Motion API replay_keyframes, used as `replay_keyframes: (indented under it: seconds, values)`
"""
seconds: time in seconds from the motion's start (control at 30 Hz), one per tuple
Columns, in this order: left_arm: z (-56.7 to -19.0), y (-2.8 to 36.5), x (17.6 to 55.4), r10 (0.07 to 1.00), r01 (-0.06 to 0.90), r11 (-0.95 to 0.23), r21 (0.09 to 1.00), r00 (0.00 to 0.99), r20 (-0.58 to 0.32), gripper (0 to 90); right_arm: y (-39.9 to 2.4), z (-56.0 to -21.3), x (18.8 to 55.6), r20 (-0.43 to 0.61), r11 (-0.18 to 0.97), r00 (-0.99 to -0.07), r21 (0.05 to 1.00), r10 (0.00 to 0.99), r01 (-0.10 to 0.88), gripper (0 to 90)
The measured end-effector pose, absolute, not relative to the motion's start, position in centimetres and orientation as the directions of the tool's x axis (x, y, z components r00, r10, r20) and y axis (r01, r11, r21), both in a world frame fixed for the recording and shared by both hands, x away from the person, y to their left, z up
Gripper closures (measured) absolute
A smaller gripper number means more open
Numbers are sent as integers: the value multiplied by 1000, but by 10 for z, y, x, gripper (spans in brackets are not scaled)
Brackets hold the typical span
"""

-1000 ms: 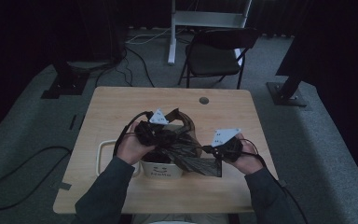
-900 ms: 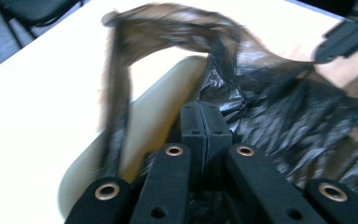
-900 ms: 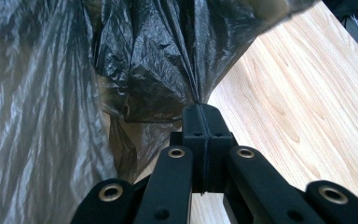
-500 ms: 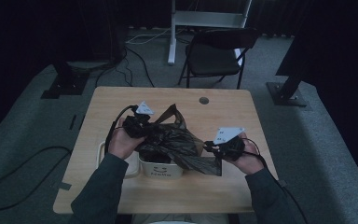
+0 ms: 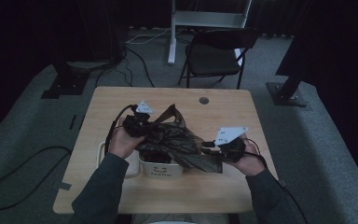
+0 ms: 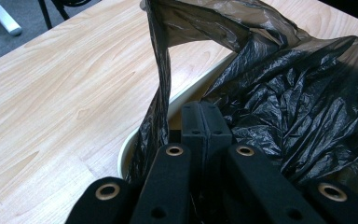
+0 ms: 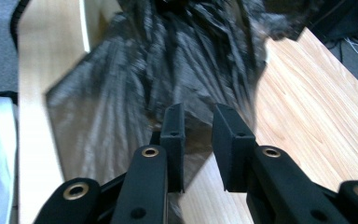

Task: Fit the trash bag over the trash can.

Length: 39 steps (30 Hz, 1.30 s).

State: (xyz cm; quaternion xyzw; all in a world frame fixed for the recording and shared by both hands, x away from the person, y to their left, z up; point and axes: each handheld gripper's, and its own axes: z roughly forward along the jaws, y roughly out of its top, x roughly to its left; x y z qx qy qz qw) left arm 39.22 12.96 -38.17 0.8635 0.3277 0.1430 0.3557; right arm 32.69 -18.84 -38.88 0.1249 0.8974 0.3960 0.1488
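Note:
A crumpled black plastic bag [image 5: 177, 140] lies over a small white bin [image 5: 161, 171] at the front of the wooden table [image 5: 205, 196]. My left gripper [image 5: 145, 127] is at the bag's left edge. In the left gripper view it [image 6: 204, 114] is shut on the bag's [image 6: 298, 102] film, above the bin's rim [image 6: 186, 95], and one bag handle stands up beside the jaws. My right gripper [image 5: 206, 147] is at the bag's right corner. In the right gripper view its jaws [image 7: 198, 116] have just been opening and stand apart. The bag [image 7: 135, 84] lies loose in front of them.
A flat white tray or lid [image 5: 101, 156] lies left of the bin. A round cable hole [image 5: 203, 100] sits near the table's far edge. A dark folding chair [image 5: 219, 51] stands beyond the table, and cables run across the grey floor [image 5: 23, 158].
My left gripper has shifted left and pulled the bag's edge with it. The right gripper's jaws have parted from the bag's corner, and that hand has stayed in place.

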Motion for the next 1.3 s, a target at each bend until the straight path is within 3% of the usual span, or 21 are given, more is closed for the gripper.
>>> replay_keyframes:
  seconds: [1.3]
  values:
    - [-384, 144, 398, 728, 516, -466, 719, 685, -20, 900, -150, -396, 313, -92, 658, -979, 751, 182, 52, 664]
